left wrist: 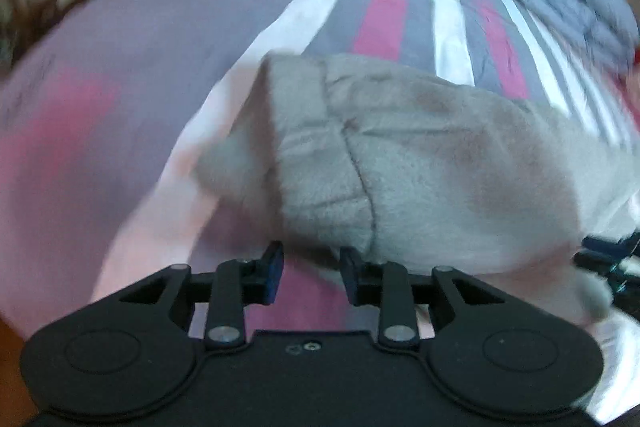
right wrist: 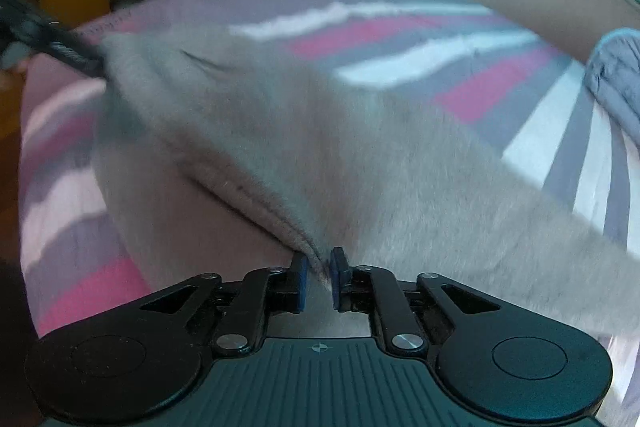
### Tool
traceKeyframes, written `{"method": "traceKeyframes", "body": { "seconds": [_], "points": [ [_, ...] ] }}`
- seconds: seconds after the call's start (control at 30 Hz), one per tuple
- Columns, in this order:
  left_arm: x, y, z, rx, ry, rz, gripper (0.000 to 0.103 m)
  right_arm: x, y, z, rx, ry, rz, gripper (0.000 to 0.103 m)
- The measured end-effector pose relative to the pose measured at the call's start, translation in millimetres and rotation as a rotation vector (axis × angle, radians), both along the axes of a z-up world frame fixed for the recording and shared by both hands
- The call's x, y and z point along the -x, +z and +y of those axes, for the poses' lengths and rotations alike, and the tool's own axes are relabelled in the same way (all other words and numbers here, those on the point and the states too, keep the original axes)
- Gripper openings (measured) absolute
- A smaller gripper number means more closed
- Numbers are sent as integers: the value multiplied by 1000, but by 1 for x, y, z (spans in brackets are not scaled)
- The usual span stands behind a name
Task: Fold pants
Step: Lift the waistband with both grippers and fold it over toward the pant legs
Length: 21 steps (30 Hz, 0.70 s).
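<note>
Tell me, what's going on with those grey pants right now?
Right hand-held gripper shut on pants edge. Left hand-held gripper open, nothing between its fingers. Pants lifted over striped bed. Nothing blocking.

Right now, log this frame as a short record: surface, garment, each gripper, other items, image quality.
surface: bed with striped cover in pink, grey and white
garment: grey fleece pants, lifted and stretched between the two grippers
left gripper: jaws apart, pants cuff just ahead of them; grasp not clear
right gripper: closed on a pants edge
other items: grey quilted bedding at the bed's far side
image quality: motion blur in both views
</note>
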State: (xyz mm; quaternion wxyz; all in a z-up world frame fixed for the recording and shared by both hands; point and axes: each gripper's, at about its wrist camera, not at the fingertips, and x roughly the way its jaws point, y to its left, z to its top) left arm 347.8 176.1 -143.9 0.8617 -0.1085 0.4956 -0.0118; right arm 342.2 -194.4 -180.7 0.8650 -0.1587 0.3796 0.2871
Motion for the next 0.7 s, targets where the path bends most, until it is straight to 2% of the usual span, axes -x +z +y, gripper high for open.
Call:
{"method": "traceKeyframes", "body": {
  "seconds": [0.07,0.13,0.23,0.37,0.47,0.63,0.7],
  "points": [
    [11,8,15,112,76,14,32,2,10,-9,-83,-44,38,23],
    [20,4,25,221,136,52,33,5,17,-16,-127,-73,70,26],
    [22,-5,29,345,201,96,33,5,17,-28,-200,-140,176,29],
    [10,-3,17,326,235,79,33,-6,12,-44,-274,-246,265,37],
    [5,-4,17,374,281,69,33,-8,14,-47,-286,-273,280,44],
    [-4,-9,14,366,320,22,33,-15,17,-50,-317,-304,290,46],
    [-4,-12,12,358,343,13,27,-19,14,-55,-357,-329,320,46]
  ]
}}
